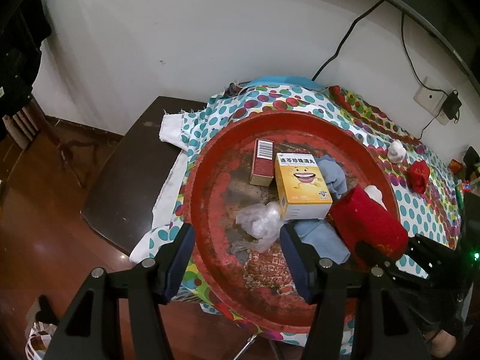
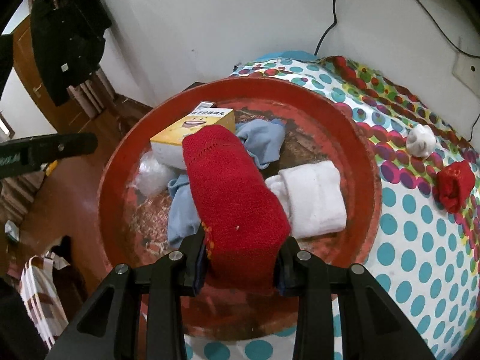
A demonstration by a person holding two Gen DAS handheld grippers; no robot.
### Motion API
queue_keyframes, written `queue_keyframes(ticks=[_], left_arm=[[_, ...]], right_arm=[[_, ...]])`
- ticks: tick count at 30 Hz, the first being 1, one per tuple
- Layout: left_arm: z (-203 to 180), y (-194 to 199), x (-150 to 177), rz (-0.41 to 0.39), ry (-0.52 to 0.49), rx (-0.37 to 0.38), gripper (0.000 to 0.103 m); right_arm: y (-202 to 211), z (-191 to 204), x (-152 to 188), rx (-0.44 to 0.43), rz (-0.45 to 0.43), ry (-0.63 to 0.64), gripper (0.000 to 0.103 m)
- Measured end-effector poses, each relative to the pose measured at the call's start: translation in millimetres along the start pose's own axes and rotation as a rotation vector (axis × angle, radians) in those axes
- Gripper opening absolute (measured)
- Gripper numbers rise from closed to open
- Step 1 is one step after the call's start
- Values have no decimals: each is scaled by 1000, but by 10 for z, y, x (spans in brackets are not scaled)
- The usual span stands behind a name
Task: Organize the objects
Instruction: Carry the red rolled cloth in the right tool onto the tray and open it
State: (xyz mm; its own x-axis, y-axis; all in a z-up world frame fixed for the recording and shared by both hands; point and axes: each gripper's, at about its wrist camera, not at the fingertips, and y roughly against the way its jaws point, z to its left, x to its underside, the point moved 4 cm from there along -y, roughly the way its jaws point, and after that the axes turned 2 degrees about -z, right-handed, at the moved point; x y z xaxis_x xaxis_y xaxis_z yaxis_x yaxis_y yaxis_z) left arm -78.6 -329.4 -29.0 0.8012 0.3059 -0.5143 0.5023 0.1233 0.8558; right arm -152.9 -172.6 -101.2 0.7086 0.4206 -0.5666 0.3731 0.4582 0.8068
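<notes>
Red knit sock clamped at one end between the jaws of the right gripper; the rest of it sticks out forward past the fingertips and hangs over the red tray. Gripping it by the end leaves the free length to come down first, which suits laying it into the tray, judging by the task.

Ahead of the right gripper and under the sock: a crumpled blue cloth. Just to the right of the sock lies a folded white sock, on the tray floor. Beyond the sock tip sits a yellow box, with a clear plastic bag to its left. Outside the tray, well off to the right on the dotted cloth, are a second red sock, rolled up, and a small white figure. Likely these are not yet sorted.

Left gripper: jaws spread wide, nothing between them. It hovers over the near rim of the tray. The plastic bag lies just ahead of its fingertips, the yellow box beyond that, and a dark red box farther still, touching the yellow one's left side. The held sock appears off to the right of the left gripper.

Judgement: collecting loose items in the tray; sock placement is in hand.
</notes>
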Motion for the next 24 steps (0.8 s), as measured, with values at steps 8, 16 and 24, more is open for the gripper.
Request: queue_keyframes(ticks=[8, 16, 24], left_arm=[[-133, -18, 19, 3, -36, 9, 60], [-175, 1, 17, 1, -40, 15, 60], [-218, 1, 26, 6, -49, 11, 60]], right_arm=[[-61, -5, 35, 20, 21, -9, 38], [47, 14, 19, 53, -9, 23, 62], [280, -49, -62, 50, -61, 18, 67]])
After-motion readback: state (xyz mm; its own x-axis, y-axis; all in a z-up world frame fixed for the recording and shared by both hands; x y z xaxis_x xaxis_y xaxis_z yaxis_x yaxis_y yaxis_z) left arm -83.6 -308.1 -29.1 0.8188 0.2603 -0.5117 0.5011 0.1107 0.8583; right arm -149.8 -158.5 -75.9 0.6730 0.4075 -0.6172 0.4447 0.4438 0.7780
